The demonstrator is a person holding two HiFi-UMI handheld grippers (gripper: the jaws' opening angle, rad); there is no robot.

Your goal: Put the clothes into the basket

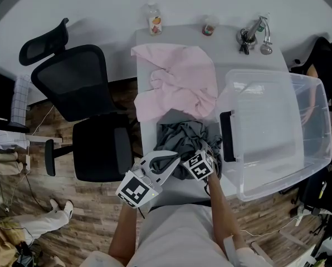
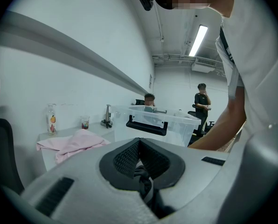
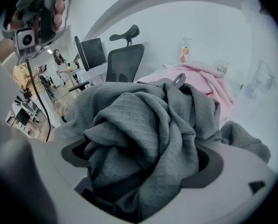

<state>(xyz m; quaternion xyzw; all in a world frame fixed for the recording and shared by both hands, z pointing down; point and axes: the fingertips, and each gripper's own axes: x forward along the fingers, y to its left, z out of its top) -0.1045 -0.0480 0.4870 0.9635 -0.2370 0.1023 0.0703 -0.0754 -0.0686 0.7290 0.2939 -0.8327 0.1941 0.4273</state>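
A crumpled grey garment [image 1: 182, 135] lies at the near end of the white table [image 1: 143, 43]. Both grippers are on its near part. My left gripper [image 1: 173, 160] is shut, with a twist of grey cloth [image 2: 142, 175] pinched between its jaws. My right gripper [image 1: 208, 150] is shut on a big bunch of the same grey garment [image 3: 143, 139], which fills its jaws. A pink garment [image 1: 180, 79] is spread behind the grey one, and shows as the pink garment [image 2: 73, 141] in the left gripper view. The clear plastic basket [image 1: 316, 121] with a black handle stands at the right, nothing in it.
A black office chair [image 1: 82, 93] stands close to the table's left side. At the table's far edge are a bottle [image 1: 154, 18], a small cup [image 1: 209, 26] and a metal stand [image 1: 255, 38]. People stand beyond the basket [image 2: 153, 125].
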